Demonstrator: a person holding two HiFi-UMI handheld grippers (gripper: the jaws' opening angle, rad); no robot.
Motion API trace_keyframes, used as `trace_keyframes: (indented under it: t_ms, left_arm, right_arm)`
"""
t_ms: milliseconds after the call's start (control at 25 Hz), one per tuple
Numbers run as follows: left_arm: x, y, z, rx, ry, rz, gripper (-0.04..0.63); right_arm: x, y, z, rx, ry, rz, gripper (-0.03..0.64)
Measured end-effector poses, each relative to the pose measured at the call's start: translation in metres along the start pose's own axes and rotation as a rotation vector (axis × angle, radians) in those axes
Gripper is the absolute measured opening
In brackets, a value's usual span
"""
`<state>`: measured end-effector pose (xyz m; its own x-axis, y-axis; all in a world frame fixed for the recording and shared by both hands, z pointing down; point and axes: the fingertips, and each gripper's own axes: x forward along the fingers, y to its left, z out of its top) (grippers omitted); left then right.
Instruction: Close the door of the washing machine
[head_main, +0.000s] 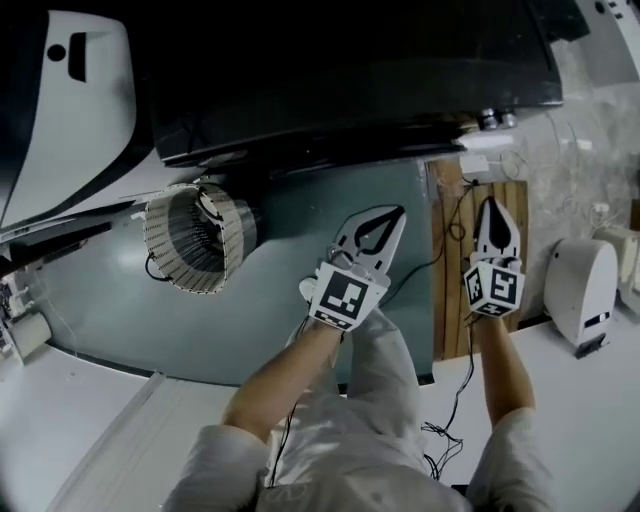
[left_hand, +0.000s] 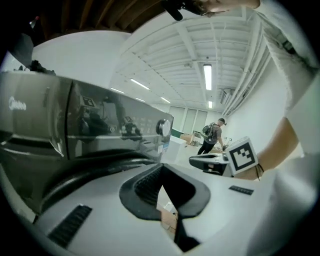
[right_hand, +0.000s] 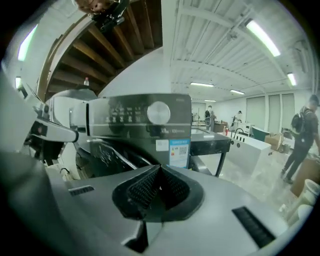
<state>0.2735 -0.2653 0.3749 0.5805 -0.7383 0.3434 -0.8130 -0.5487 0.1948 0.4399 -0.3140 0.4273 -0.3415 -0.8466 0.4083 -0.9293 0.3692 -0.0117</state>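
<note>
Head view: you're looking into a dim picture. The top of the frame over the washing machine (head_main: 350, 70) is nearly black, while the floor (head_main: 80, 420) at lower left is pale and evenly lit.
Light source: ceiling strip lights (left_hand: 207, 76) glow at upper right in your gripper views, slightly blown out.
Glare: soft reflections slide across the machine's dark front panel (left_hand: 115, 120).
Distortion: both gripper views bulge hard, with bent lines and black corners.
Focus: the near foreground at the bottom is soft, the background crisper.

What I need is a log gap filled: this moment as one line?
left gripper: shut, empty | right gripper: shut, empty | washing machine: ahead | basket: left of grippers
</note>
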Motion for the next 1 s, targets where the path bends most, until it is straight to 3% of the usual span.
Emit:
trace_keyframes:
  t_ms: [240,480,720,1000]
  left_arm:
    - [-0.087,0.008,0.083,0.017,-0.074,0.086,0.003]
    - [-0.176,0.018,0.159,0.016,-0.172,0.176,0.003]
    - [-0.254,0.017,0.206,0.061,-0.230,0.207,0.003]
    - [-0.336,0.023,0.258,0.140,-0.334,0.271,0.003]
  right_arm:
    - [-0.059,0.042,0.108,0.068,-0.100,0.057,0.011]
    - [-0.112,0.097,0.212,0.062,-0.204,0.146,0.011]
    - [-0.181,0.134,0.288,-0.026,-0.271,0.217,0.011]
    - [-0.239,0.151,0.353,-0.025,-0.401,0.238,0.012]
